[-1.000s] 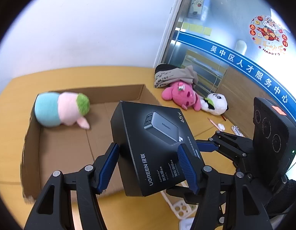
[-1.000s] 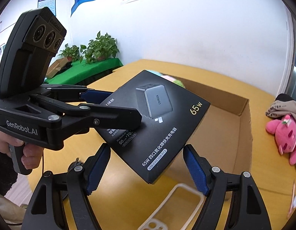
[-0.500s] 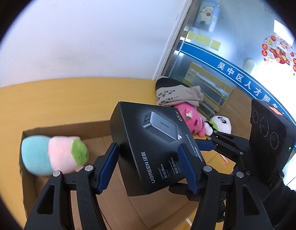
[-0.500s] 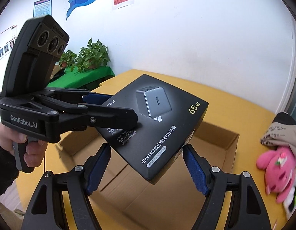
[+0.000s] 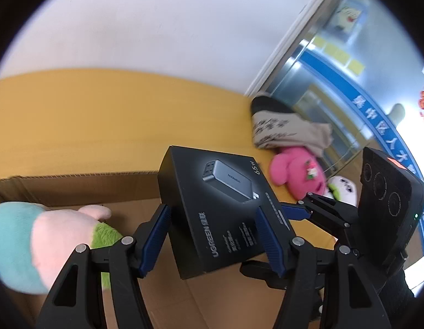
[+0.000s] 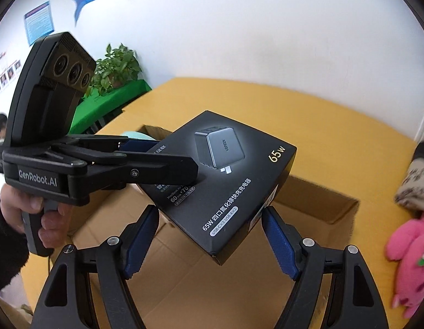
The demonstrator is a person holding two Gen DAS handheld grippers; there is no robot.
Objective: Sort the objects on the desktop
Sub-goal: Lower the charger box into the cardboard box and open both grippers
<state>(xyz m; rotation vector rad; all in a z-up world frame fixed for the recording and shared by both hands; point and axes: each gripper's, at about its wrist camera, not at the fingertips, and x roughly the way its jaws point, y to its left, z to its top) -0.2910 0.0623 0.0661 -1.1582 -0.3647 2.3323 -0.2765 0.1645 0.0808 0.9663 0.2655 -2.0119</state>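
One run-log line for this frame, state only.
stage: carry | left gripper: shut on charger box | right gripper: shut on charger box | position: above cardboard box | plush toy inside

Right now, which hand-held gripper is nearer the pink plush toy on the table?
Right. The right hand-held gripper clamps the black cardboard charger box nearer the pink plush toy; the left hand-held gripper clamps its far side.

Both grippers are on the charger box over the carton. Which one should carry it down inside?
Left, probably. The left gripper spans the black charger box squarely across its width, above the cardboard carton. The right gripper straddles only one corner.
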